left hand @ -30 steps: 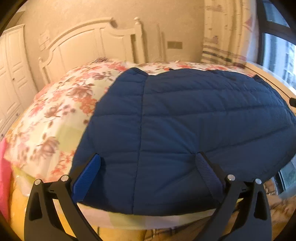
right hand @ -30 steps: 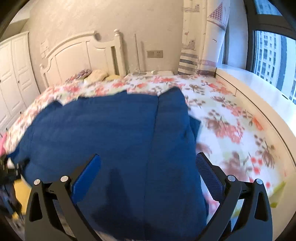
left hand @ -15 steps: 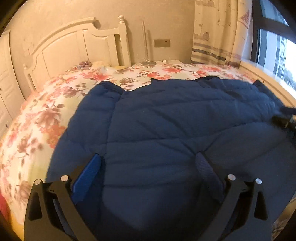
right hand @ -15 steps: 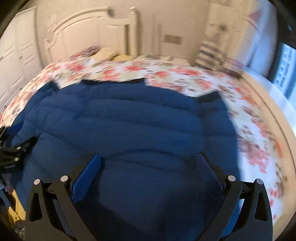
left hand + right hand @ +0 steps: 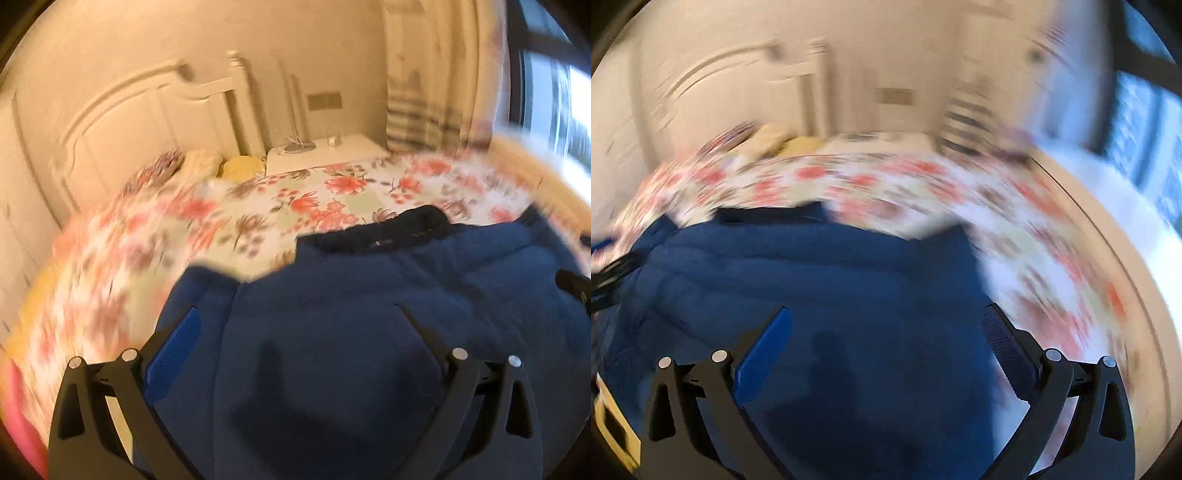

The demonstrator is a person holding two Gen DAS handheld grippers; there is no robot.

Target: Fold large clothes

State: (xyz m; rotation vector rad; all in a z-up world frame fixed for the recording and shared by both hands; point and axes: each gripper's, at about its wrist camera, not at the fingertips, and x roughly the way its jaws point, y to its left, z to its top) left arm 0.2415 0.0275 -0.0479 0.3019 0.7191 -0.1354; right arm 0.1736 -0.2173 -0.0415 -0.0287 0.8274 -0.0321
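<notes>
A dark blue quilted jacket point(image 5: 369, 332) lay spread on the bed point(image 5: 314, 199), over the flowered bedspread near the foot end, with its collar point(image 5: 391, 229) toward the headboard point(image 5: 155, 110). The left gripper point(image 5: 295, 332) hung just above the jacket with its jaws spread wide and nothing between them; the right gripper point(image 5: 886, 332) was in the same state, jaws wide apart over blue cloth and gripping none of it. In the right wrist view the jacket point(image 5: 812, 295) filled the lower half, its right edge point(image 5: 964, 240) lying on the flowered cover, though heavy blur made finer detail hard to read. Part of the other gripper showed at the far edge of each view, so the two tools sat at opposite sides of the garment. Judging by how it lay, the jacket looked roughly flat and possibly already doubled along one side, but the blur left that uncertain. The folding seemed at an early stage: the edges were not yet gripped, and the main folds into a compact bundle remained to be made.
</notes>
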